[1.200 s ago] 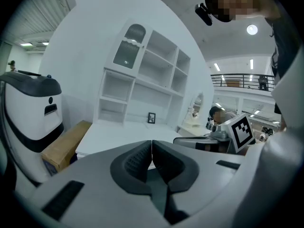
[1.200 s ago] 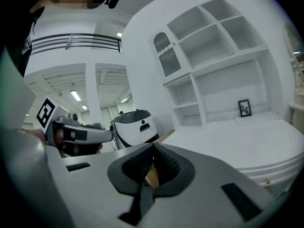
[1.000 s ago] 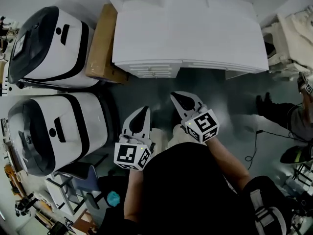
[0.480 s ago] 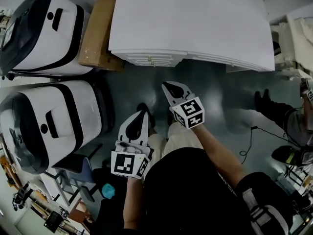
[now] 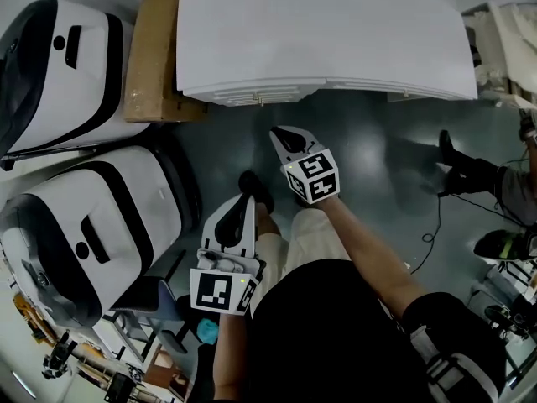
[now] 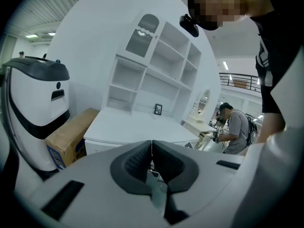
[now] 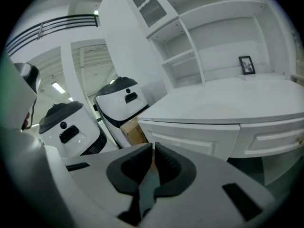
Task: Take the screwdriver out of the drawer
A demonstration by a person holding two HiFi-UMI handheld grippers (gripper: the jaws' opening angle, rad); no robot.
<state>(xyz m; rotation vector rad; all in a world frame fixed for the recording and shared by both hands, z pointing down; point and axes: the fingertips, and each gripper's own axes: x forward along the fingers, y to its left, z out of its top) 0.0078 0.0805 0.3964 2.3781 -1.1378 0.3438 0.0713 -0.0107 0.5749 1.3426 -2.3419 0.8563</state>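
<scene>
My right claw [image 5: 284,137] has come down toward the shut drawer [image 7: 190,137] ahead, empty jaws just opening slightly; so narrow, they could slip off it.

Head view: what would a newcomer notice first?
Two bulky white-and-black machines fill the left side, with a broad white desk across the top. In the middle, the left claw and right claw carry black-and-white marker cubes; the right claw's jaws have just been opening, empty.

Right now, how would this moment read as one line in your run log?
stage: facing desk | drawers: closed | screwdriver: unseen | left gripper: shut, empty | right gripper: jaws just opening, nothing between
</scene>
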